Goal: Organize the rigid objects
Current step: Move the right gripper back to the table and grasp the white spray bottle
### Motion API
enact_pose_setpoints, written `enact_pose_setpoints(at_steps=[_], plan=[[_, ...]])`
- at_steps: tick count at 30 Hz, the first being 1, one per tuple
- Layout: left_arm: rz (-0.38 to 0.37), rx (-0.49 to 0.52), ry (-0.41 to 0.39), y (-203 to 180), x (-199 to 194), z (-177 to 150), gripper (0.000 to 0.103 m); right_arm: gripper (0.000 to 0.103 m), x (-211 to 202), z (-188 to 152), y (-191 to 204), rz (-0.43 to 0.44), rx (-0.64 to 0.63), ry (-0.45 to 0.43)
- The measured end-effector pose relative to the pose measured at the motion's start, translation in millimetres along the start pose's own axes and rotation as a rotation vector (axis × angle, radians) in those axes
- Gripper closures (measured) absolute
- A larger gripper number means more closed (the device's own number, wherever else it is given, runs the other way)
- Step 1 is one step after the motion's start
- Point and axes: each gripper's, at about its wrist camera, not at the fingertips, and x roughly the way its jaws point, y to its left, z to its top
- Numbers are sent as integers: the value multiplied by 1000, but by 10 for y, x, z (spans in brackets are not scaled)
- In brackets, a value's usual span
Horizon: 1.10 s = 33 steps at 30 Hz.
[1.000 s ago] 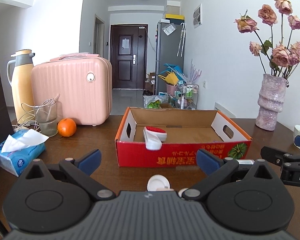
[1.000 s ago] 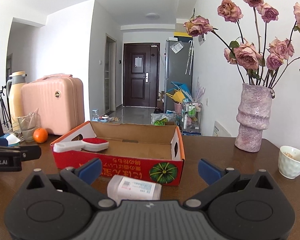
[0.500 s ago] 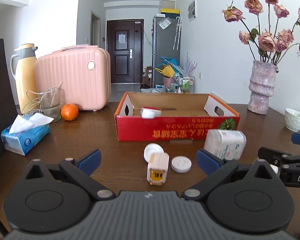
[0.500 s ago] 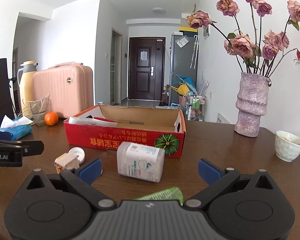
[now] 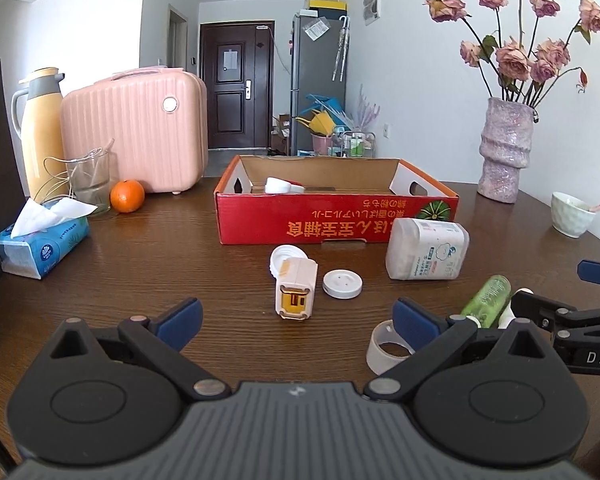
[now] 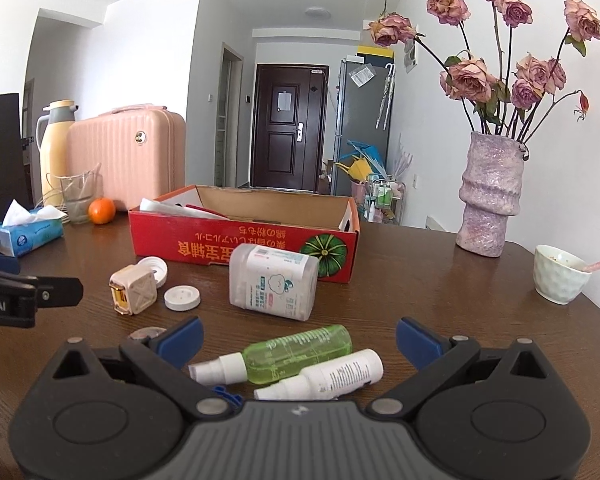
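A red cardboard box [image 5: 336, 220] [image 6: 244, 246] stands mid-table with a red-and-white lint brush [image 5: 282, 186] inside. In front of it lie a beige charger cube [image 5: 296, 290] [image 6: 134, 290], two white round lids [image 5: 342, 284] [image 6: 182, 298], a white wipes container [image 5: 426, 250] [image 6: 274, 282], a tape roll [image 5: 384, 350], a green spray bottle [image 6: 296, 354] [image 5: 486, 300] and a white spray bottle [image 6: 332, 374]. My left gripper [image 5: 298, 318] is open above the bare table, just short of the charger. My right gripper [image 6: 298, 334] is open, with both spray bottles lying between its fingers.
A pink suitcase [image 5: 136, 132], a yellow thermos [image 5: 40, 128], a glass [image 5: 88, 180], an orange [image 5: 127, 196] and a tissue pack [image 5: 40, 242] fill the left side. A vase of roses [image 5: 506, 152] and a white cup [image 5: 572, 214] stand at the right.
Both grippers have pulled back from the box and towards the near edge, bringing the charger, lids, wipes container, tape and spray bottles into view. Both stayed open.
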Motion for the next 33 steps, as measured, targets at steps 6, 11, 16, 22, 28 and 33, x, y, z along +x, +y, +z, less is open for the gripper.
enact_pose_setpoints(at_steps=[6, 11, 16, 22, 28, 33], plan=[[-4, -11, 17, 15, 28, 0, 0, 1, 49, -34, -114, -12, -31, 30], [0, -5, 24, 7, 45, -9, 0, 1, 162, -96, -260, -29, -85, 86], [7, -3, 40, -5, 83, -15, 0, 1, 289, -150, -371, 27, -93, 156], [14, 0, 46, -15, 108, -22, 0, 1, 370, -152, -350, 109, -101, 173], [13, 1, 51, -14, 124, -23, 0, 1, 465, -128, -333, 140, -110, 199], [10, 4, 57, -17, 127, -28, 0, 1, 555, -116, -314, 151, -120, 222]])
